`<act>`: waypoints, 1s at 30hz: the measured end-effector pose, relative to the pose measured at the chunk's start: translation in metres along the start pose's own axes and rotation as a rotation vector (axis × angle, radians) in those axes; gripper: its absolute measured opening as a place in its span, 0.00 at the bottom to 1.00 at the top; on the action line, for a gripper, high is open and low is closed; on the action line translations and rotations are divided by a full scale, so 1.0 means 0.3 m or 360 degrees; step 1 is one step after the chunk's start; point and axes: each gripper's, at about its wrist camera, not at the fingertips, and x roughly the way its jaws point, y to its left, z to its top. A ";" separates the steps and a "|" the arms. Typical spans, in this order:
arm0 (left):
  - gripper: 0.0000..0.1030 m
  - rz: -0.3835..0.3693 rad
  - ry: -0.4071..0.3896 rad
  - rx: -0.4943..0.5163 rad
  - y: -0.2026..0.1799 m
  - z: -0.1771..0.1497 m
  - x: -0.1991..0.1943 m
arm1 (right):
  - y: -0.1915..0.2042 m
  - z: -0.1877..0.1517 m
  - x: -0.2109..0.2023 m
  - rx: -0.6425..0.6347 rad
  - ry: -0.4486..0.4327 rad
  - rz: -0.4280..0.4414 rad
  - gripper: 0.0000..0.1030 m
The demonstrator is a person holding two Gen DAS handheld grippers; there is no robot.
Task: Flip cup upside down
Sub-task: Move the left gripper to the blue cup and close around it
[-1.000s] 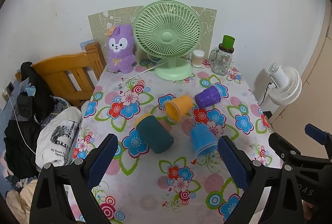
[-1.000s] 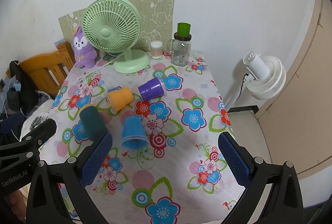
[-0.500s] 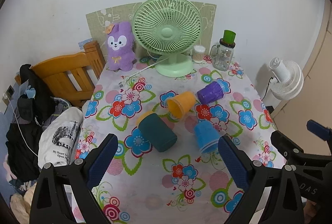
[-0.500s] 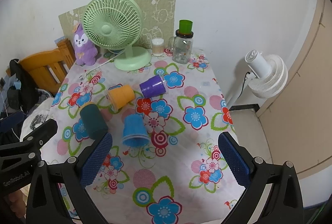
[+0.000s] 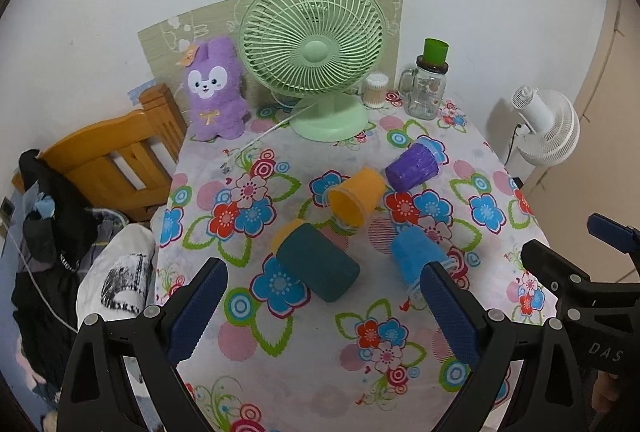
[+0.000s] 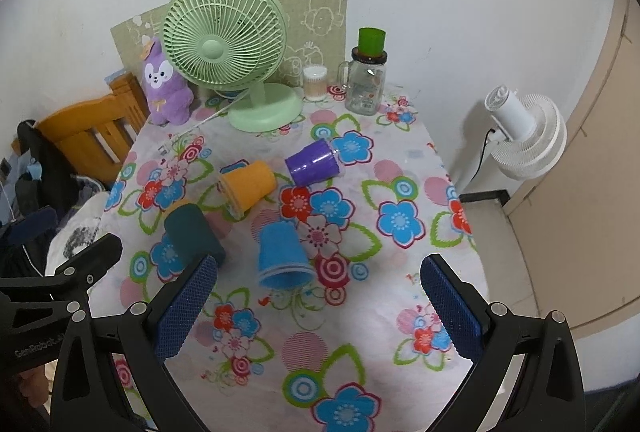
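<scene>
Left wrist view: left gripper (image 5: 322,306), black frame with blue dimpled pads (image 5: 199,308), spread wide at the bottom of the frame, released, grasping nothing, touching nothing. Centre of frame, between the pads and a little above them: dark teal ribbed plastic cup (image 5: 318,268) lying on its side on the glossy flower-print tablecloth (image 5: 280,384), base toward the camera, yellow lining showing at its far mouth. Just above and right: orange plastic cup (image 5: 357,196) on its side, mouth facing lower left. Right of that, close by: purple ridged plastic cup (image 5: 416,167) on its side. Lower right of centre: blue plastic cup (image 5: 418,258) on its side, partly hidden behind the right-hand pad. Upper centre: pale green table fan (image 5: 316,51) with wire grille. Upper left of it: fluffy purple plush rabbit (image 5: 214,87). Upper right: clear glass mug jar with green lid (image 5: 426,87). Far right edge: right gripper's black frame.

Right wrist view: right gripper (image 6: 318,306), same black frame and blue pads (image 6: 186,306), equally wide apart at the bottom, released, clear of everything. Just above centre: blue cup (image 6: 282,252), mouth toward the camera. Left of it: teal cup (image 6: 193,234), its near end behind the left-hand pad. Above: orange cup (image 6: 248,185), purple cup (image 6: 314,163). Right edge of frame: white floor fan (image 6: 524,135).
</scene>
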 end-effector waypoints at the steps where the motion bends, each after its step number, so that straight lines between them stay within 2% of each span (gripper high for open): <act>1: 0.95 -0.0010 0.0003 0.0008 0.008 0.005 0.008 | 0.005 0.007 0.008 0.0011 -0.0001 0.0012 1.00; 5: 0.95 -0.0027 0.0025 0.0033 0.032 0.026 0.054 | 0.026 0.035 0.042 0.0007 -0.0002 0.0064 1.00; 12: 0.95 -0.0063 0.0081 -0.0048 0.050 0.076 0.139 | 0.041 0.084 0.103 -0.0136 -0.0017 0.0026 1.00; 19: 0.95 -0.0064 0.0125 -0.0029 0.022 0.129 0.233 | 0.019 0.141 0.209 -0.0202 0.0030 0.0107 1.00; 30: 0.95 -0.0030 0.0303 -0.0108 -0.078 0.113 0.404 | -0.106 0.145 0.361 -0.0118 0.0120 0.0118 1.00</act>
